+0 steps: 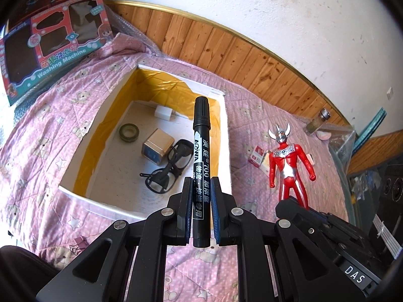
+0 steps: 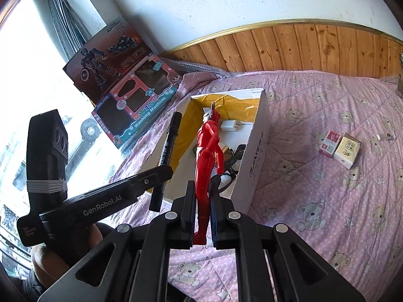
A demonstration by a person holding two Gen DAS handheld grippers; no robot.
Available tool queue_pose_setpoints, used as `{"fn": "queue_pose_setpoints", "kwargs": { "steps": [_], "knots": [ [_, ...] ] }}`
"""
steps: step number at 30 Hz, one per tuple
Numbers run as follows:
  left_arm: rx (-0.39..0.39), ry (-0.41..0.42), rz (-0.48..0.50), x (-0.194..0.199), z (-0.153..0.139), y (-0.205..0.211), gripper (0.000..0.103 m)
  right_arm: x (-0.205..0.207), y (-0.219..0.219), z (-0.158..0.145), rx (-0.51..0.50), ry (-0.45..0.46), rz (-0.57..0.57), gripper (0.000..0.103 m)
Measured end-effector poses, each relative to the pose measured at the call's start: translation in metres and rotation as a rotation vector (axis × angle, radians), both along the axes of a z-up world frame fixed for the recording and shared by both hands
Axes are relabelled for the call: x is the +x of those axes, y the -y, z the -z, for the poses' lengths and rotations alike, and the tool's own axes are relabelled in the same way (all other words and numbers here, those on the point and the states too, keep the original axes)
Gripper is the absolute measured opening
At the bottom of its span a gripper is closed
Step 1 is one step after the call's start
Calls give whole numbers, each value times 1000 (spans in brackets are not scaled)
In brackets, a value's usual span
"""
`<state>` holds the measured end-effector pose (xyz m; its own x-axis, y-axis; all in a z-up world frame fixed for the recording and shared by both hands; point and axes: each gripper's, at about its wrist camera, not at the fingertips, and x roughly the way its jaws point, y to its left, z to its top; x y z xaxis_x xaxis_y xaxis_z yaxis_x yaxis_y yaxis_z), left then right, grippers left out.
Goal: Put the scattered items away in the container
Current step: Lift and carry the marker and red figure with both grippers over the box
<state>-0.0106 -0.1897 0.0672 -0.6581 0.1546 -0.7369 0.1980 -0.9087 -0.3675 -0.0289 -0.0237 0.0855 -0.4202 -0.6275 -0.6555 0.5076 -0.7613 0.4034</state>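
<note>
Left gripper (image 1: pixel 201 196) is clamped on a black marker (image 1: pixel 200 151), held upright over the box's near-right corner. Right gripper (image 2: pixel 203 201) is clamped on the legs of a red figure (image 2: pixel 207 156), held just short of the box (image 2: pixel 254 151). Tape roll (image 1: pixel 129 132), small tin (image 1: pixel 158 146), glasses (image 1: pixel 167 168) and charger (image 1: pixel 163 112) are seen inside the box. Two small packs (image 2: pixel 338 146) are left on the quilt (image 2: pixel 327 201), well right of the box, nearer the wall edge.

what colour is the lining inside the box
Yellow lining on the white box's inner walls; clearest in the left wrist view.
</note>
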Motion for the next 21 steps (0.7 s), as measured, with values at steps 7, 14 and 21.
{"fn": "queue_pose_setpoints", "kwargs": {
  "steps": [7, 14, 21],
  "knots": [
    [3, 3, -26, -6, 1, 22, 14, -9, 20, -3, 15, -10, -29, 10],
    [-3, 3, -48, -15, -1, 43, 14, -18, 40, -5, 27, -18, -56, 10],
    [11, 8, -62, -30, -1, 61, 14, -35, 59, -8, 45, -27, -74, 10]
  ]
}}
